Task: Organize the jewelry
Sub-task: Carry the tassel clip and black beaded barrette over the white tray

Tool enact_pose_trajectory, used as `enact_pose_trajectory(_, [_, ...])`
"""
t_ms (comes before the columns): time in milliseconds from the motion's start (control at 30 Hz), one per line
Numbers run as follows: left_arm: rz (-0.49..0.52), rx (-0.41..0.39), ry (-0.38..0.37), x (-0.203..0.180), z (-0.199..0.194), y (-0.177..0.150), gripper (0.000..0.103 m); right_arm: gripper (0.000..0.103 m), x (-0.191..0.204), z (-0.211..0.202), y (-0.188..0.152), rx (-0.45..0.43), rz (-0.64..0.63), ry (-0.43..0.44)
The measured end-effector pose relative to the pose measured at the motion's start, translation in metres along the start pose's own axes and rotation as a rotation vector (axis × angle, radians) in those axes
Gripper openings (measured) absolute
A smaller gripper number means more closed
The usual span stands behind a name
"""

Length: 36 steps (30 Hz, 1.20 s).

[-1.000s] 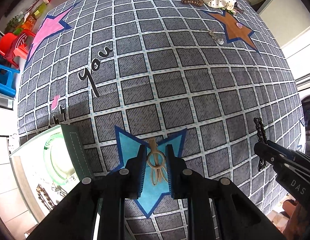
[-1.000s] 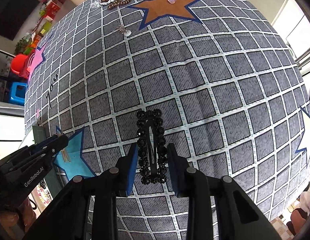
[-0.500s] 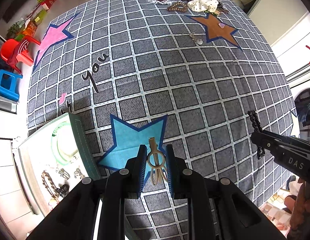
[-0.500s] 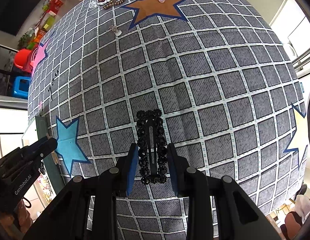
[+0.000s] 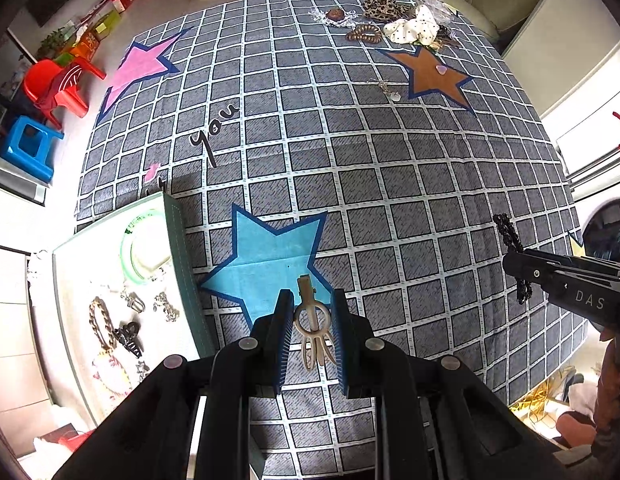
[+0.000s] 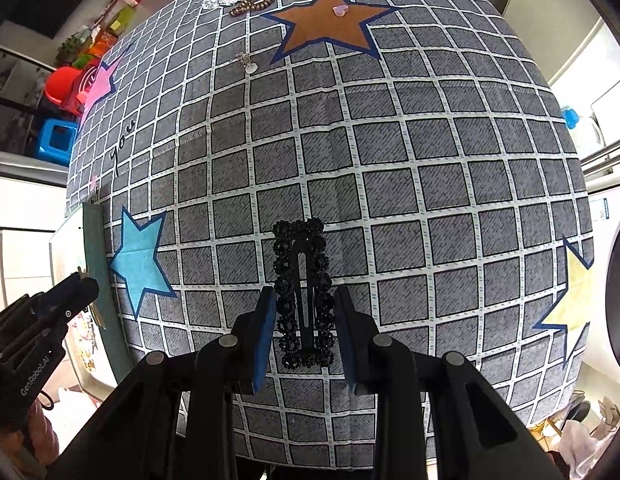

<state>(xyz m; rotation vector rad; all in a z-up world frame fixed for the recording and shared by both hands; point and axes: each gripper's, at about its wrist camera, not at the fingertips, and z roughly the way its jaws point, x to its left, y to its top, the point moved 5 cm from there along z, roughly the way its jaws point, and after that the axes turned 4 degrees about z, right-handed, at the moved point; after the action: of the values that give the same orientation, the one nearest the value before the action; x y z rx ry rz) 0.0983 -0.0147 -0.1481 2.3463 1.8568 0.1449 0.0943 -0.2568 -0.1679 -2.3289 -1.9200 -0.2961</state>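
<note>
The left gripper (image 5: pixel 310 320) pinches a beige hair clip (image 5: pixel 313 322) at lower centre, above the blue star (image 5: pixel 266 256), right of the open jewelry box (image 5: pixel 110 300). The right gripper (image 6: pixel 305 320) pinches a black beaded barrette (image 6: pixel 304 292) at lower centre over the checked cloth (image 6: pixel 390 160).

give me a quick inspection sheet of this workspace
surface: checked grey cloth with star prints
job's things: beige hair clip in the left gripper; black beaded clip in the right gripper; open jewelry tray at left holding pieces
clutter: scrunchies and hairpieces piled at the far edge
grippers: both shut on clips
cables: nothing seen
surroundings: red chair, blue stool
</note>
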Motion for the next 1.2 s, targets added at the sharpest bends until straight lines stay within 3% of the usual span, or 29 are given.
enact_pose_trajectory(333, [-0.083, -0.018, 0.033, 0.004, -0.014, -0.033, 0.026, 0.032, 0.013, -0.008, 0.003, 0.014, -0.134, 0.007])
enact_pose_trajectory(600, [-0.168, -0.044, 0.058, 0.031, -0.029, -0.06, 0.026, 0.032, 0.039, -0.011, -0.004, 0.024, -0.222, 0.015])
enact_pose_trajectory(1200, [-0.332, -0.065, 0.072, 0.136, -0.038, -0.153, 0.026, 0.032, 0.181, -0.011, -0.052, 0.02, -0.458, 0.08])
